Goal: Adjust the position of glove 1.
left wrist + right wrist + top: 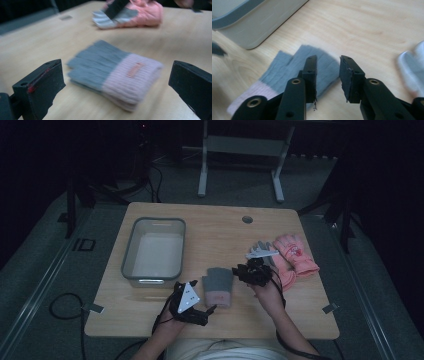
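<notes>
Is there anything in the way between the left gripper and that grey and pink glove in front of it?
Nothing visible. In the left gripper view, the grey and pink glove lies flat on bare table just beyond the open jaws of the left gripper. The right gripper hovers off to the glove's other side, not between them.

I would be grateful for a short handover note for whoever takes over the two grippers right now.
Left gripper: open, low beside the cuff of the grey-and-pink knit glove, not touching it.
Right gripper: jaws apart, nothing between them, above the glove's finger end.
Glove lies flat mid-table. Pink gloves and a grey glove lie at the right.
Bin at the left has nothing in it.
Left to do, probably: move the gloves into the bin.
</notes>
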The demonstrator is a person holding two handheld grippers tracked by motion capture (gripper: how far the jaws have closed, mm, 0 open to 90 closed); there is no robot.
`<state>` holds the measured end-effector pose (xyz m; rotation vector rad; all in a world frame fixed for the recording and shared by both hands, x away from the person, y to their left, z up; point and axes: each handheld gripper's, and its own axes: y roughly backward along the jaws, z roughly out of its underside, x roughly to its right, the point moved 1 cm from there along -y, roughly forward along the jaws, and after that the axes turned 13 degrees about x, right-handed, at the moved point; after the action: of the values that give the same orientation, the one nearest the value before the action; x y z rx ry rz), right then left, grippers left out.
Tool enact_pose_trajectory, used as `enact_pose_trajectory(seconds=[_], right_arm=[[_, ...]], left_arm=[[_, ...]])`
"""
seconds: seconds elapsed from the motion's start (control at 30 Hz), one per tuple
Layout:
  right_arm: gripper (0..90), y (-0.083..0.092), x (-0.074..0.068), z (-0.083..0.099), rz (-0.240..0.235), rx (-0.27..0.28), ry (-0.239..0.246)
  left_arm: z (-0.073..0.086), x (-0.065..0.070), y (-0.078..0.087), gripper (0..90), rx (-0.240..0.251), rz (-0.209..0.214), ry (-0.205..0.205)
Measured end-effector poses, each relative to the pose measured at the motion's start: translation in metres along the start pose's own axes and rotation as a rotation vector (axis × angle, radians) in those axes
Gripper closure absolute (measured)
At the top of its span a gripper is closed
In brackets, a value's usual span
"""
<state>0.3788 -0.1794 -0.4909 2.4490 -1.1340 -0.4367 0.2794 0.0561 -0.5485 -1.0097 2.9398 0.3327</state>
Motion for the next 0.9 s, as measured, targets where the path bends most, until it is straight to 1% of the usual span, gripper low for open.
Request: enact_pose_trajectory(seconds=[0.03,0.1,0.13,0.17,0.2,0.23,0.27,0.33,0.37,0.4,0.43,0.47,0.5,0.57,0.6,0.63,0.7,0.73,0.77,0.83,0.9], right_arm=[[66.9,0.001,0.006,-0.004,-0.021,-0.001,0.009],[67.5,-0.001,0.009,-0.006,-0.025,-0.009,0.001],[67.4,-0.003,0.012,-0.007,-0.031,-0.012,-0.009],[67.4,-0.005,0.013,-0.007,-0.029,-0.012,-0.019],[67.4,-0.008,0.014,-0.007,-0.028,-0.016,-0.023],[67.4,-0.008,0.014,-0.007,-0.028,-0.016,-0.023],[66.7,-0.016,0.015,-0.007,-0.032,-0.021,-0.032],[66.7,-0.019,0.015,-0.006,-0.028,-0.026,-0.033],[64.9,-0.027,0.014,-0.004,-0.028,-0.036,-0.037],[64.2,-0.031,0.014,-0.003,-0.028,-0.042,-0.038],[64.2,-0.031,0.014,-0.003,-0.028,-0.042,-0.038],[62.5,-0.038,0.013,0.0,-0.022,-0.056,-0.043],[61.1,-0.041,0.013,0.001,-0.018,-0.059,-0.047],[58.3,-0.047,0.013,0.005,-0.013,-0.07,-0.058],[56.2,-0.049,0.013,0.008,-0.012,-0.074,-0.065],[54.7,-0.052,0.014,0.009,-0.008,-0.082,-0.069],[53.3,-0.054,0.014,0.012,-0.007,-0.09,-0.075],[51.9,-0.056,0.014,0.014,-0.007,-0.096,-0.08],[49.9,-0.06,0.014,0.017,-0.014,-0.113,-0.093],[46.1,-0.064,0.013,0.021,-0.016,-0.139,-0.086],[40.5,-0.068,0.012,0.026,-0.015,-0.168,-0.077]], left_arm=[[-0.002,0.002,-0.005,0.0,-0.037,0.034,-0.023],[-0.003,0.003,-0.011,0.0,-0.109,0.045,-0.059],[-0.003,0.004,-0.015,0.0,-0.138,0.041,-0.087],[-0.003,0.005,-0.017,0.0,-0.148,0.068,-0.098],[-0.003,0.005,-0.017,0.0,-0.148,0.068,-0.098],[-0.002,0.004,-0.02,0.0,-0.16,0.092,-0.102],[0.0,0.003,-0.026,0.0,-0.21,0.131,-0.11],[0.0,0.003,-0.026,0.0,-0.21,0.131,-0.11],[0.004,0.002,-0.031,4.3,-0.237,0.159,-0.165],[0.005,0.002,-0.032,4.9,-0.23,0.159,-0.182],[0.005,0.002,-0.032,8.3,-0.23,0.159,-0.182],[0.006,0.002,-0.033,12.7,-0.228,0.169,-0.212],[0.007,0.002,-0.034,14.6,-0.227,0.166,-0.224],[0.008,0.002,-0.036,20.1,-0.232,0.178,-0.237],[0.008,0.002,-0.036,21.3,-0.232,0.178,-0.237],[0.009,0.002,-0.036,23.0,-0.241,0.176,-0.249],[0.01,0.001,-0.037,23.4,-0.253,0.178,-0.265],[0.011,0.001,-0.038,25.0,-0.267,0.176,-0.28],[0.012,0.001,-0.038,25.7,-0.274,0.175,-0.284],[0.012,0.0,-0.038,27.2,-0.277,0.172,-0.275],[0.012,0.0,-0.039,28.9,-0.279,0.171,-0.277]])
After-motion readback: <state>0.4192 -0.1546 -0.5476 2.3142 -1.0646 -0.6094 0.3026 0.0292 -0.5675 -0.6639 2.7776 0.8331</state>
